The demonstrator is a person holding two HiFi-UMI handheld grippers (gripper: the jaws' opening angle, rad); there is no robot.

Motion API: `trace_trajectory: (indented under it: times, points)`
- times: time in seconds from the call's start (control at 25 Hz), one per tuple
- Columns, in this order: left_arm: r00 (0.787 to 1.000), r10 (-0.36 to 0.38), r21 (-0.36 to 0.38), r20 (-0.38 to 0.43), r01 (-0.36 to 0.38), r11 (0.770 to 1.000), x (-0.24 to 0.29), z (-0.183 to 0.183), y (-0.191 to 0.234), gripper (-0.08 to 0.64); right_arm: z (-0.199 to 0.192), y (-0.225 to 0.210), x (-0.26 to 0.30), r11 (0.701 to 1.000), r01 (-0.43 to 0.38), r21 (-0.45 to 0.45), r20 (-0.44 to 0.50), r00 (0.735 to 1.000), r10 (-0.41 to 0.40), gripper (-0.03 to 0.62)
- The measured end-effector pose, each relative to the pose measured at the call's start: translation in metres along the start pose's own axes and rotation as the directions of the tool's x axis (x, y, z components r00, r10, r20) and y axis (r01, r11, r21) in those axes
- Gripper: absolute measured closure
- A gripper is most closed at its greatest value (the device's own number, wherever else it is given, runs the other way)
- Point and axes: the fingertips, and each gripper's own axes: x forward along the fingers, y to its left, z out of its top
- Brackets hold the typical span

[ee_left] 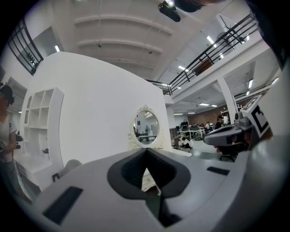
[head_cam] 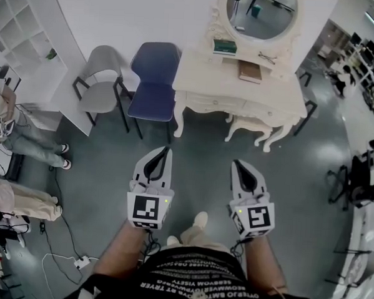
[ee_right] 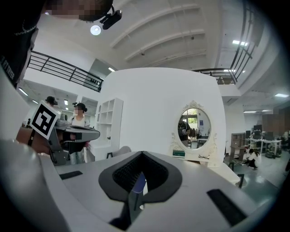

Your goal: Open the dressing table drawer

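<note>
Cream-painted dressing table [head_cam: 240,86] stands well ahead of both tools, its drawer [head_cam: 264,112] front running crosswise just under the worktop [head_cam: 283,94]. The right tool [head_cam: 237,163] lines up with the drawer more nearly than the left tool [head_cam: 166,151]. Both tools' jaws are together, holding nothing.

Dressing table [head_cam: 240,92]: cream-white, carved, on curved legs, with an oval mirror [head_cam: 262,12] upright at its back edge. It stands on the grey floor, back against the white wall. Drawer fronts [head_cam: 209,104] in the front apron sit flush, shut, side by side under the top's front edge.
</note>
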Motion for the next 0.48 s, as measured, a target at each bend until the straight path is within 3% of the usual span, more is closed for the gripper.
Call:
trace_trajectory:
  times: [0.48]
  points:
    - [0.999, 0.021, 0.01, -0.038, -0.021, 1.0, 0.066, -0.006, 0.003, 0.558, 0.004, -0.046, 0.048, 0.999, -0.037, 0.004, 0.017, 0.999, 0.037, 0.591]
